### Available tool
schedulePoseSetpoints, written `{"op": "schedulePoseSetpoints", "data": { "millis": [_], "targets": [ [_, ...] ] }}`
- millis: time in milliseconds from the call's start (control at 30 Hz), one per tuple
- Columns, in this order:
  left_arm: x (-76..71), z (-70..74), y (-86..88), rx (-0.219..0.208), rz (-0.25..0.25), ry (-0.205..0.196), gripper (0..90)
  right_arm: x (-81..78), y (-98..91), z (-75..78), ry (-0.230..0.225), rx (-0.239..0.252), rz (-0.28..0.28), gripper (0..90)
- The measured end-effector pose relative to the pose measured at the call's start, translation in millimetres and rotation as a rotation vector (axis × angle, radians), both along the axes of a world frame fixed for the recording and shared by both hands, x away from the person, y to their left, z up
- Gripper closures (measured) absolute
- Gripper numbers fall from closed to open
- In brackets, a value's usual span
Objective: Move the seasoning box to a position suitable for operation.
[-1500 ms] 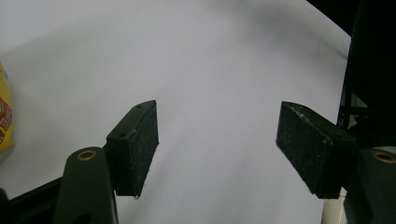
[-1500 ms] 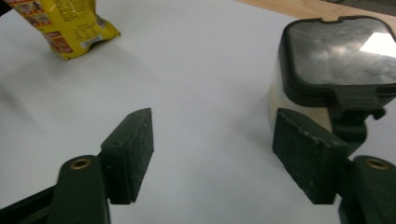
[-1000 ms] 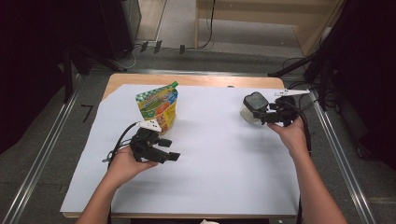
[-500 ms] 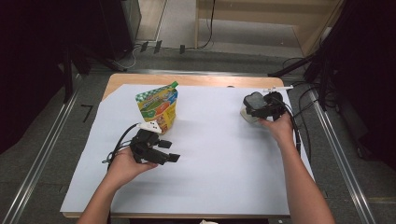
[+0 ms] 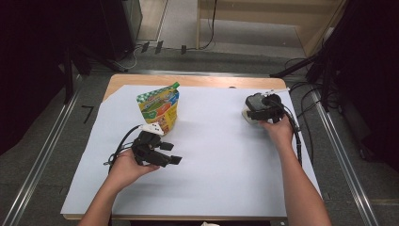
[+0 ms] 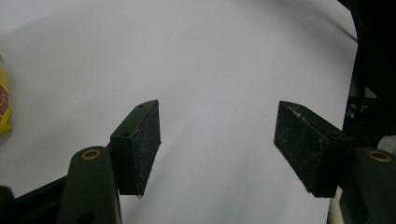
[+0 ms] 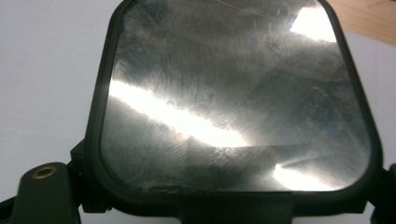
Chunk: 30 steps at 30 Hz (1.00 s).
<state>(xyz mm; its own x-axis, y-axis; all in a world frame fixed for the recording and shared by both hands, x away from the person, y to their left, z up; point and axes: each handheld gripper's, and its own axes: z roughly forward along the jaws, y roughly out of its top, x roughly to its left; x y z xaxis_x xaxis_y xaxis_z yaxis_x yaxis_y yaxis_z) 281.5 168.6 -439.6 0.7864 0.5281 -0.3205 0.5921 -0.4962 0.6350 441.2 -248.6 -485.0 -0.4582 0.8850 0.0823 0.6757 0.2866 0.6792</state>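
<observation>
The right tool (image 5: 261, 112) has reached the dark glossy-lidded container (image 7: 233, 93) at the tabletop's (image 5: 226, 155) far right, its grip unclear, while the left tool (image 6: 217, 149) rests spread and empty, so lifting remains.

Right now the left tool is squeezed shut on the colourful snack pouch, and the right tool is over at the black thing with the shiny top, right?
Not quite. The left tool is open and holds nothing; the left gripper view shows bare white sheet between its pads, with the pouch apart from it. The right tool is indeed at the black object with the shiny top.
</observation>
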Motion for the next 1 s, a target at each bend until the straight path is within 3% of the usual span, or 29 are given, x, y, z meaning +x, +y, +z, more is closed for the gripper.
{"op": "schedulePoseSetpoints", "data": {
  "millis": [133,333,467,600,833,1000],
  "targets": [
    [0.0,-0.2,0.3,-0.003,0.001,0.004,33.8,-3.7,-0.9,8.0,0.003,0.044,0.003,16.2],
    [0.1,-0.8,-0.6,-0.001,-0.004,0.007,34.8,-22.2,7.9,25.6,-0.013,0.018,0.059,16.2],
    [-0.7,0.0,-1.8,-0.003,-0.002,0.005,34.8,-36.2,14.3,30.8,-0.024,0.033,0.096,16.2],
    [-0.5,-0.2,-2.0,-0.002,-0.001,0.007,34.8,-49.4,22.0,32.8,-0.017,0.046,0.129,16.2],
    [-0.8,0.0,-3.5,-0.003,-0.001,0.008,34.9,-92.3,45.7,31.7,-0.013,0.078,0.214,16.2],
    [0.3,0.3,-3.8,-0.006,0.002,0.011,35.4,-106.9,58.2,27.0,-0.014,0.081,0.258,16.3]
  ]
}}
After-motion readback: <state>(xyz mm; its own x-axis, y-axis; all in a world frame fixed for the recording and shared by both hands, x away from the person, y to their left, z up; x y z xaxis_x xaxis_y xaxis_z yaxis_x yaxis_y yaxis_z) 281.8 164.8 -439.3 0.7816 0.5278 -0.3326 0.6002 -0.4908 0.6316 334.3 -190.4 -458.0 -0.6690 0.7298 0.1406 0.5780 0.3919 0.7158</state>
